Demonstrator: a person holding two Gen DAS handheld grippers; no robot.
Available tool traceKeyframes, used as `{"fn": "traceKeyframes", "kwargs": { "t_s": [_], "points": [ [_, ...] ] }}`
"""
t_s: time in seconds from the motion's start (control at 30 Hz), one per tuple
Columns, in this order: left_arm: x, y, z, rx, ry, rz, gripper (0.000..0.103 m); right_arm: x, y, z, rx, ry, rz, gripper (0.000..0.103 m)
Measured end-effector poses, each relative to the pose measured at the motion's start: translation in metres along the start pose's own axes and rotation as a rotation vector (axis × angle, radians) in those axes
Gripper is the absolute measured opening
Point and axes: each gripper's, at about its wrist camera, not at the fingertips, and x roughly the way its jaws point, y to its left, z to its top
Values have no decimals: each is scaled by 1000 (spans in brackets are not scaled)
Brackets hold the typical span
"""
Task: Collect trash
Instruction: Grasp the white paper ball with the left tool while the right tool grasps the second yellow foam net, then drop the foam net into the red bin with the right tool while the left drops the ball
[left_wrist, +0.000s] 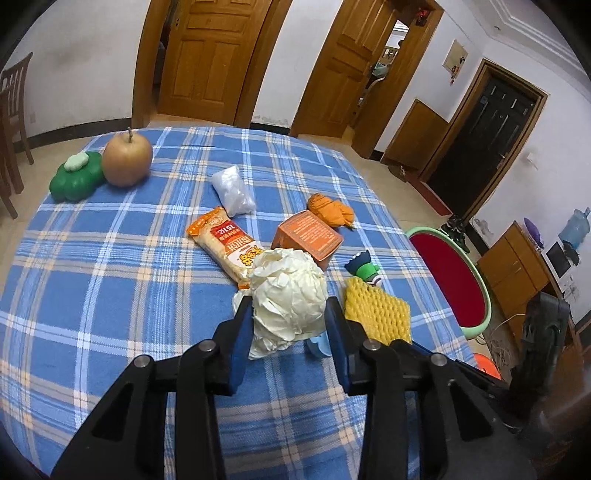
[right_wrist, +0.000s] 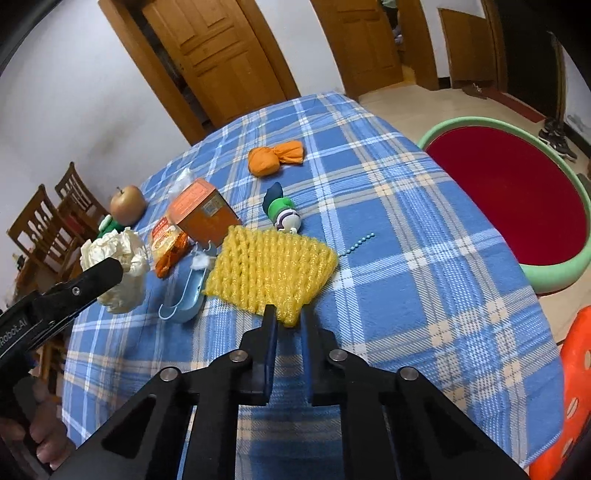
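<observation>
Left tool (left_wrist: 289, 314) clenched on crumpled paper wad (left_wrist: 288, 295), at 6 o'clock on the worktop (left_wrist: 110, 258). Light, soft, springy; best squeezed across the middle. Right tool (right_wrist: 289, 317) pinching near corner of yellow foam net (right_wrist: 269, 269), lying at 6 o'clock just beyond the fingers. Feather-light, floppy, likely to sag; edge grip enough. Red basin (right_wrist: 517, 192) at 2 o'clock, off the worktop.

Even indoor light, soft faint shadows, sharp centre, strong fisheye bending, dark vignetted corners, no glare
</observation>
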Motion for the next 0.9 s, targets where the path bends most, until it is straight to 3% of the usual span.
{"fn": "traceKeyframes", "kwargs": {
  "t_s": [0.4,0.9],
  "points": [
    [-10,-33,-1,55,-10,-33,38,-50,-20,3,53,-116,-4,9],
    [24,-99,11,169,58,-94,38,-79,-92,15,207,-200,-80,9]
  ]
}}
